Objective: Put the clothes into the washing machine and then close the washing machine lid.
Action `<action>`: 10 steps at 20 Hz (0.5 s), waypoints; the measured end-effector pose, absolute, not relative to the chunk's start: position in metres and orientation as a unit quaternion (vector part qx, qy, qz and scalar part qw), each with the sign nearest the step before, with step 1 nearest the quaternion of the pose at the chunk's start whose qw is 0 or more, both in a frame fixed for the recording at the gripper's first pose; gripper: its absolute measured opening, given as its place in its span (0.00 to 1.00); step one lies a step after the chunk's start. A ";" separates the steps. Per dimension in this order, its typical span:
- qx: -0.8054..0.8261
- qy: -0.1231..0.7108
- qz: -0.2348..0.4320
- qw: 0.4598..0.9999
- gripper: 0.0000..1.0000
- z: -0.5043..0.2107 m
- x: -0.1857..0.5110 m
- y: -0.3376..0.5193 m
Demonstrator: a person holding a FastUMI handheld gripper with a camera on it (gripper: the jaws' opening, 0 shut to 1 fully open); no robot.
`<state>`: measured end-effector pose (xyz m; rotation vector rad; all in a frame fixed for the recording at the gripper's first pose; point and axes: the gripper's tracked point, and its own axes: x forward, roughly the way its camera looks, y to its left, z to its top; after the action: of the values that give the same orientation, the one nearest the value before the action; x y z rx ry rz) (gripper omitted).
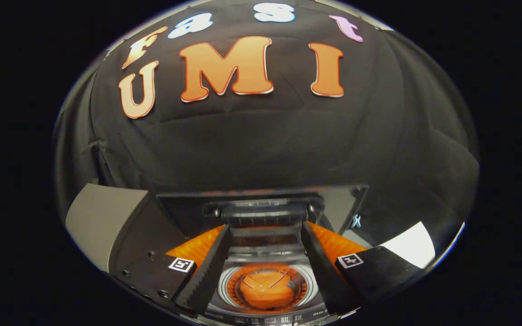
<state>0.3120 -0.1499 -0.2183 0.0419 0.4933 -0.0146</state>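
Lid (265,206) raised at 12 o'clock; orange cloth (266,289) in the drum (224,285) between our gripper's (265,246) parted, empty fingers (closing left).

A glossy dark glass washing machine lid (261,203) stood raised, catching orange reflections along its top edge. Low in the centre of the frame, a round silver-rimmed drum opening (268,287) held a bright orange folded garment (266,289) with pale crossing lines. Small white square tags with black marks (182,264) sat at lower left and lower right. A plain grey panel (100,217) filled the lower left.
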 end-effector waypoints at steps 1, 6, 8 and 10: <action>0.024 0.237 -0.003 0.971 0.99 -0.209 0.323 -0.145; 0.022 0.218 0.007 0.976 0.99 -0.197 0.369 -0.141; 0.024 0.225 0.009 0.974 0.99 -0.206 0.387 -0.139; 0.021 0.249 -0.002 0.968 0.99 -0.223 0.396 -0.144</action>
<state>0.3955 -0.1440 -0.2230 0.0422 0.5039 -0.0038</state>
